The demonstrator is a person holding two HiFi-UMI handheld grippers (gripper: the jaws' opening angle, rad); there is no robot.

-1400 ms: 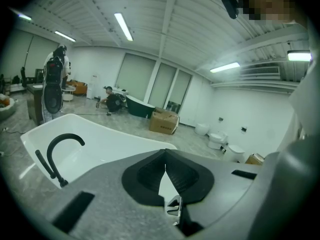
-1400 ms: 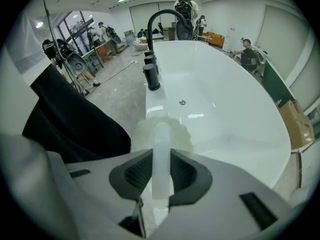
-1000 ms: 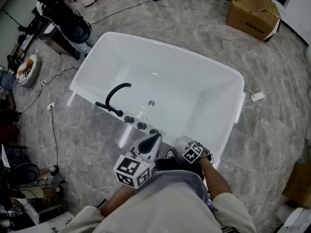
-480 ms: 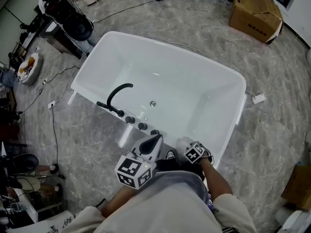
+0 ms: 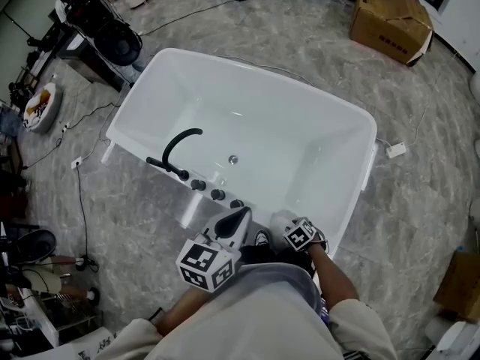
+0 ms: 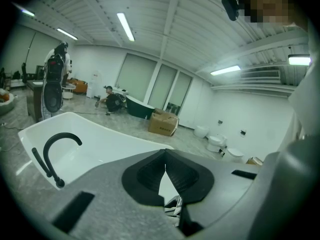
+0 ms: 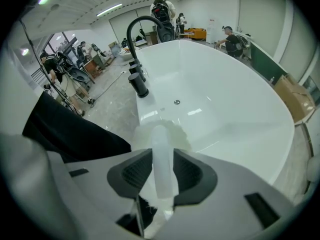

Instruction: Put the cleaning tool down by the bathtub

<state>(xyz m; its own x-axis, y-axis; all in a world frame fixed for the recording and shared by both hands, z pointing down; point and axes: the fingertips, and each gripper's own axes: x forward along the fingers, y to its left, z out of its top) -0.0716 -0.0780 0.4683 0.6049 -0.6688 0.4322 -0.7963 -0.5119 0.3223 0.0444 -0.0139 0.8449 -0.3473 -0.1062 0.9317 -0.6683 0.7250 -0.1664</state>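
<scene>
The white bathtub with its black faucet fills the middle of the head view. A white cleaning tool with a fluffy head lies on the tub's near rim, close to the faucet knobs. My right gripper is over that rim. Its jaws are opening, the tool's handle still stands between them, and the pads look just clear of it. The left gripper hovers beside it at the rim. In its own view that gripper is shut, with nothing in it.
A cardboard box sits at the far right on the marble floor. Black equipment and cables lie beyond the tub's left end. A white plug lies right of the tub. Toilets stand along the far wall.
Both grippers stay at the tub's near rim; only the head camera has shifted slightly.
</scene>
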